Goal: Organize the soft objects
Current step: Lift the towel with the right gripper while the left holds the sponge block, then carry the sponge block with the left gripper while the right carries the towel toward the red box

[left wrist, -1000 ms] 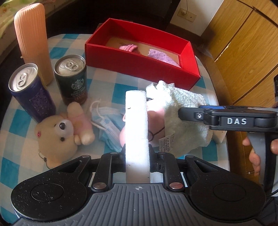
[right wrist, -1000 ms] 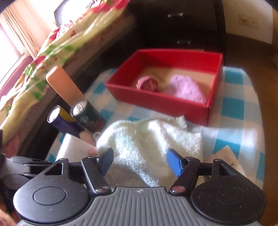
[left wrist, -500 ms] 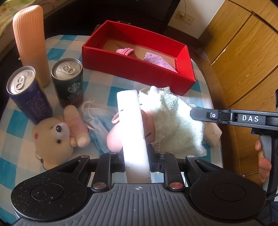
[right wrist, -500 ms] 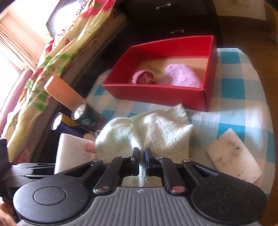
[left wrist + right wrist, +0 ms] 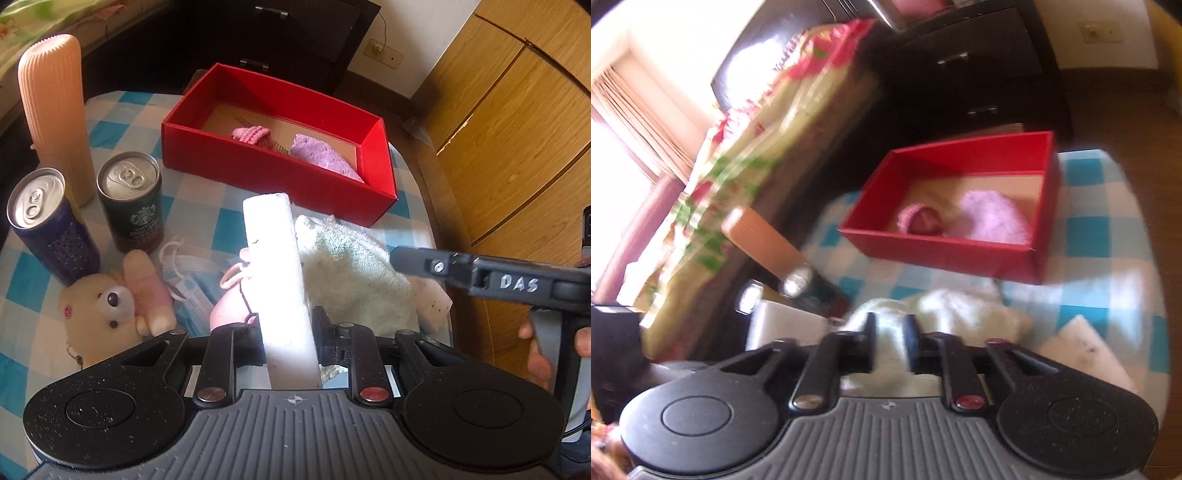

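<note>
My left gripper (image 5: 289, 325) is shut on a white sponge block (image 5: 279, 273), held upright above the table. My right gripper (image 5: 889, 325) is shut on a pale green towel (image 5: 953, 314); the towel also shows in the left wrist view (image 5: 351, 273), with the right gripper's body (image 5: 491, 280) beside it. A red box (image 5: 280, 177) at the far side holds a pink knit piece (image 5: 253, 134) and a purple cloth (image 5: 321, 158). A teddy bear (image 5: 110, 306), a blue face mask (image 5: 192, 277) and a pink plush (image 5: 229, 306) lie on the checkered table.
Two drink cans (image 5: 131, 206) (image 5: 44, 232) and a tall peach ribbed bottle (image 5: 55, 114) stand at the left. A flat speckled white sponge (image 5: 1086, 354) lies at the table's right edge. A wooden cabinet (image 5: 517, 110) stands to the right, a dark dresser (image 5: 295, 33) behind.
My right gripper closed on the towel and has lifted it, bunching it up. My left gripper rose and tilted with the sponge block still in it.
</note>
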{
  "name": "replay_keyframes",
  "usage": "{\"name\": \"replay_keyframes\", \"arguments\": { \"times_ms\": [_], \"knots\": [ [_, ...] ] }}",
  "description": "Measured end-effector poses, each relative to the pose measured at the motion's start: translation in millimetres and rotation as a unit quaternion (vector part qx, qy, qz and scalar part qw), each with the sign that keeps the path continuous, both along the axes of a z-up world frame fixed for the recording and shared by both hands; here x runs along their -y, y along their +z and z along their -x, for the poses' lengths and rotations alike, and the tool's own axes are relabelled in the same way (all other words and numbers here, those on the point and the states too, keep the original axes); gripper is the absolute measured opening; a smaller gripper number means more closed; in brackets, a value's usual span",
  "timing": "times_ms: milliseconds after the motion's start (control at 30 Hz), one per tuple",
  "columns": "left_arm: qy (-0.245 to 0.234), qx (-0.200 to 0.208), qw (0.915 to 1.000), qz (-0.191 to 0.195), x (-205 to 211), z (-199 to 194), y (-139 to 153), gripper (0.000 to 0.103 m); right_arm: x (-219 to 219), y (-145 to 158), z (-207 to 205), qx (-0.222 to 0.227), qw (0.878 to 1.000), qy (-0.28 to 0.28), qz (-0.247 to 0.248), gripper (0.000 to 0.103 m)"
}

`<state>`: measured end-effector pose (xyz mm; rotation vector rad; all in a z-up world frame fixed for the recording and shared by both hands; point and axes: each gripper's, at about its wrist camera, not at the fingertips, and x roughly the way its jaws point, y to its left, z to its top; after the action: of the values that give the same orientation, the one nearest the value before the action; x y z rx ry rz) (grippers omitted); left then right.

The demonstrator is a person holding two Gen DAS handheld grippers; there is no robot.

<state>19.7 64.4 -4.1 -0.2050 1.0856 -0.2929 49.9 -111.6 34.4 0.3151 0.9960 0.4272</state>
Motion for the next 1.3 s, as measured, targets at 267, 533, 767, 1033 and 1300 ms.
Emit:
{"name": "replay_keyframes", "arguments": {
  "times_ms": [267,533,767,1033,1300],
  "knots": [
    [-0.009,-0.008,0.9999,-0.005,4.2,-0.5,-6.8,0.023,-13.4,-41.8,-5.8,-0.054,0.998,0.016,0.023,0.006],
    [0.000,-0.015,0.9998,0.010,1.2,-2.8,-7.4,0.021,-0.5,-25.2,-0.3,-0.058,0.996,0.010,-0.061,0.000],
    [0.001,0.010,0.9994,0.032,-0.3,-2.5,11.8,0.021,8.7,2.6,2.4,-0.033,0.989,0.008,-0.145,0.000],
    [0.008,0.049,0.9973,0.055,1.7,-9.0,37.8,0.021,14.3,35.4,6.4,0.008,0.979,0.006,-0.203,0.000],
    [0.009,0.103,0.9924,0.066,15.9,-28.1,71.4,0.022,18.3,63.6,-0.4,0.066,0.975,-0.010,-0.211,0.000]
  ]
}}
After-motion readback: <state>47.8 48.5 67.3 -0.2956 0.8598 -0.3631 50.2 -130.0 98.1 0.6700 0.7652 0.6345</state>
